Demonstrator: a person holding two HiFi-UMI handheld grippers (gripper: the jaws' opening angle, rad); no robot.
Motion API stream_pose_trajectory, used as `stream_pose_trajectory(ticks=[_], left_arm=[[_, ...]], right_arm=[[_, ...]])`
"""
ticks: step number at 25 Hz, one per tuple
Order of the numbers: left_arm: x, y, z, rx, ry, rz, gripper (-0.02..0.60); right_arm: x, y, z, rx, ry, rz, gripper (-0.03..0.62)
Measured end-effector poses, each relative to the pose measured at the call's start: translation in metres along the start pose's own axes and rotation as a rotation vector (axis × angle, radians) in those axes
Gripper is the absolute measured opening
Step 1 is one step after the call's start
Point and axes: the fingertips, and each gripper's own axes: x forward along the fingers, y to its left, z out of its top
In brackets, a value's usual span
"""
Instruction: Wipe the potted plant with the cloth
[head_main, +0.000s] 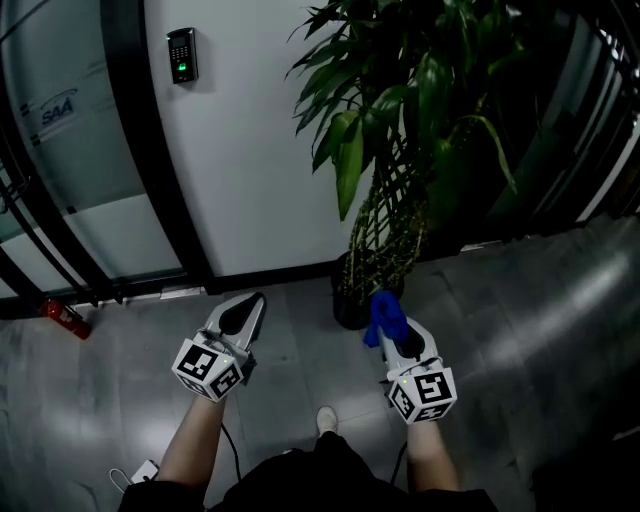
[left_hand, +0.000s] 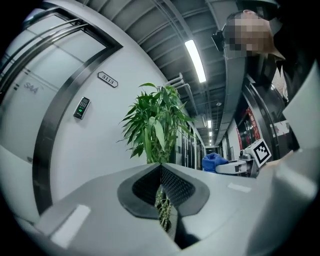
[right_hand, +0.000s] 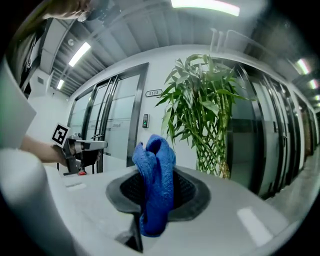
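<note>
Red comes first at the far left of the head view: a small red object on the grey floor, at the foot of a glass door. I cannot tell what it is. Right of the door's black frame, a keypad with a green light sits high on the white wall.

Below it the left gripper is held low over the floor, pointing toward the wall. In its own view the dark ribbed pads meet at their tips with nothing between them. Only a thin slit behind the tips shows a strip of the plant's woven stem far beyond.

Further right, the right gripper points at the base of the potted plant. Its jaws are clamped on the blue cloth. In the right gripper view the cloth runs down the seam between the two pads. A bunched fold stands above the fingertips and a tail hangs below them.

In the head view the cloth lies just beside the plant's dark pot and the foot of the braided lattice stem. It is near them, but I cannot tell whether it touches. The green leaves spread above both grippers, well apart from the cloth.
</note>
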Motion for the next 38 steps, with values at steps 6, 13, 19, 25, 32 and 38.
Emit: stream_pose_trajectory(ticks=[6, 13, 19, 25, 32, 38], left_arm=[[-0.026, -0.033, -0.007, -0.048, -0.006, 0.033, 0.009], [-0.032, -0.091, -0.013, -0.045, -0.015, 0.073, 0.009], [-0.023, -0.13, -0.003, -0.001, -0.013, 0.068, 0.009], [-0.016, -0.141, -0.016, 0.013, -0.015, 0.085, 0.009], [-0.009, -0.155, -0.016, 0.01, -0.02, 0.056, 0.009], [-0.013, -0.161, -0.019, 0.013, -0.016, 0.048, 0.009]], right_arm=[[-0.045, -0.006, 0.013, 0.031, -0.054, 0.001, 0.095], [-0.092, -0.033, 0.016, 0.014, -0.087, 0.025, 0.095], [-0.121, -0.058, 0.018, 0.124, -0.135, 0.033, 0.095], [-0.133, -0.066, 0.011, 0.149, -0.145, 0.037, 0.095], [-0.141, -0.069, 0.004, 0.161, -0.14, 0.013, 0.094], [-0.15, -0.075, -0.002, 0.158, -0.126, -0.01, 0.092]])
